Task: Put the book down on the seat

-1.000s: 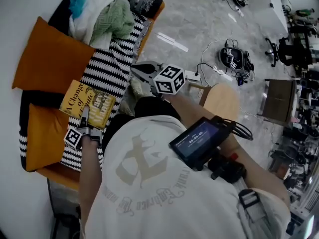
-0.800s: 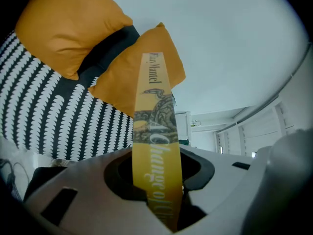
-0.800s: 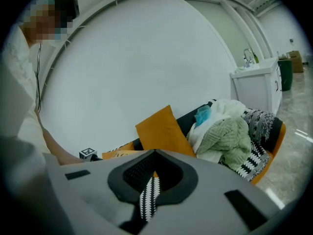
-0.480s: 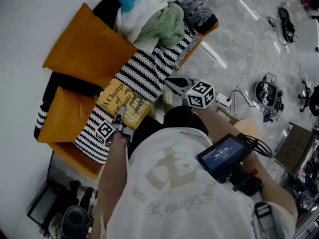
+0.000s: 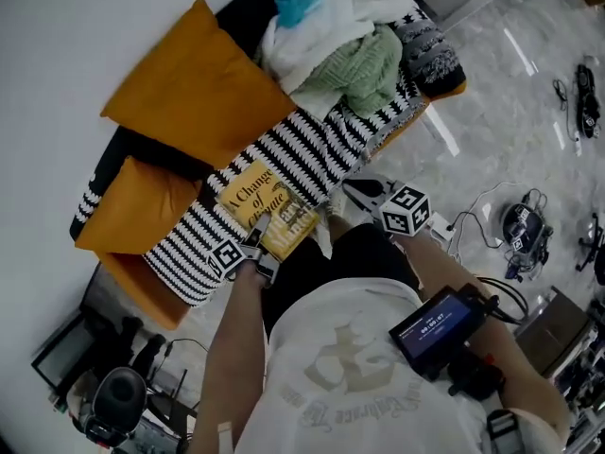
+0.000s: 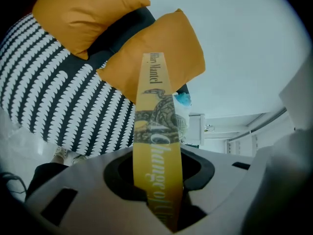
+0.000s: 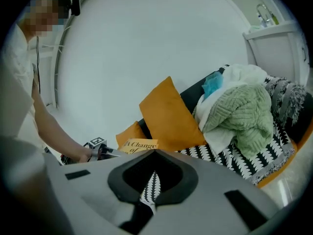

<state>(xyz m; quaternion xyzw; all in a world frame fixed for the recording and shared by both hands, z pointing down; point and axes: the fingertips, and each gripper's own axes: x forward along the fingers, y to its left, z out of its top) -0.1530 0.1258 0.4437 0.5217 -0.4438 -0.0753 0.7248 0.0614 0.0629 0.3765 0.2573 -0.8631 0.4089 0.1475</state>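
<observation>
The book (image 5: 267, 208) lies cover-up, just over the striped seat (image 5: 312, 149); whether it touches yet cannot be told. The left hand-held gripper (image 5: 257, 246) clamps the near end of its spine. The long axis runs away from those jaws toward the small orange cushion (image 5: 132, 206). The lowering step seems nearly finished; next comes settling it flat and letting go. The right hand-held gripper (image 5: 357, 191) hangs nearby, closed and empty.
</observation>
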